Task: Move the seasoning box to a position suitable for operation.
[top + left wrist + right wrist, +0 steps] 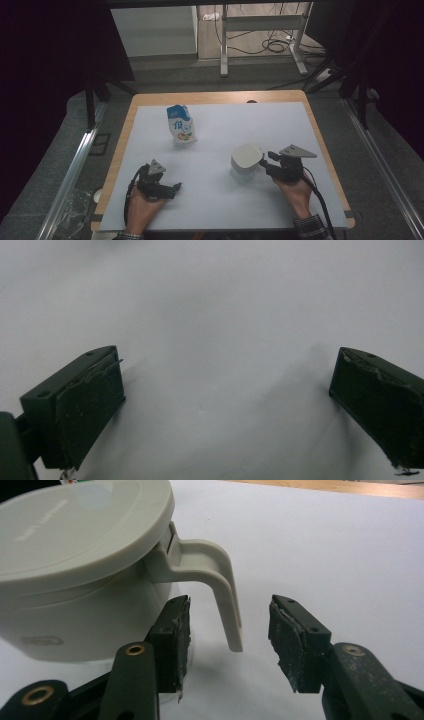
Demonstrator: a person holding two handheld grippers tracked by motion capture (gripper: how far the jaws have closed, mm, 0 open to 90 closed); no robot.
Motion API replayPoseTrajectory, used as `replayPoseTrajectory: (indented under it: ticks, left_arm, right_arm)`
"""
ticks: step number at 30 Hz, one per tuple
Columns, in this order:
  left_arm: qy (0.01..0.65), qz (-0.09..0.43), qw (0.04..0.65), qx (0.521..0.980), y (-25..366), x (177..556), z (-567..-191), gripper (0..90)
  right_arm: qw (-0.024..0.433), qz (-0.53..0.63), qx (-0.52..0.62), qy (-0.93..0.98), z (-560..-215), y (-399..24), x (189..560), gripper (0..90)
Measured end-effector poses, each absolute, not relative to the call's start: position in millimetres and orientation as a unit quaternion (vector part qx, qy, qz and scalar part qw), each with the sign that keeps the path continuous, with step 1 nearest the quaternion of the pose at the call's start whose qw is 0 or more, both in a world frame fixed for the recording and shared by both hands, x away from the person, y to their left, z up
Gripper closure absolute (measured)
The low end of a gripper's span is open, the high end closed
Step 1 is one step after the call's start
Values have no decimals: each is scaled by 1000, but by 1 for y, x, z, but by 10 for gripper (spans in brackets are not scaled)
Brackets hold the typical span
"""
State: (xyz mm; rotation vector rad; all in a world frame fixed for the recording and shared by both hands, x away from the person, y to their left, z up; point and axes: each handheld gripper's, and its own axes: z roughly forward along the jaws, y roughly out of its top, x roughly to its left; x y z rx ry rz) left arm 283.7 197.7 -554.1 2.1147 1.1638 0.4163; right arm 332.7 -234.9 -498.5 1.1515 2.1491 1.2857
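Desk (220,205): wooden top under a white sheet, seen from above.

Jug (246,163): pale grey-white, lidded, standing upright right of centre on the sheet. In the right gripper view the jug (75,580) sits at upper left, with its curved handle (220,580) hanging down towards the camera; the handle's lower end is free.

Right claw (266,161): held in the person's right hand (296,192), pointing at the jug from its right. In its own view the right claw (229,630) stands spread, one jaw on each side of the handle, a gap visible between each pad and the handle; nothing is pinched.

Left claw (176,188): held in the left hand (142,207) near the front left of the sheet, well apart from the jug. In its own view the left claw (225,405) is spread wide over bare white sheet, nothing between the jaws.

Pouch (181,125): blue and white printed bag, upright, far left of centre, apart from both claws.
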Motion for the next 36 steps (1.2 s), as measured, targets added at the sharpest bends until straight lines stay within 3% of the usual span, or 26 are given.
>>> replayPoseTrajectory:
  ticks: [10,25,36]
  left_arm:
    - [447,160,339,812,198,284,-554,11]
    - [448,160,341,811,197,284,-554,11]
    - [446,161,341,812,198,284,-554,11]
  right_arm:
    - [183,458,409,768,-480,-245,334,525]
    - [178,442,387,789,-449,-240,341,889]
    - [172,455,362,796,-429,-227,343,893]
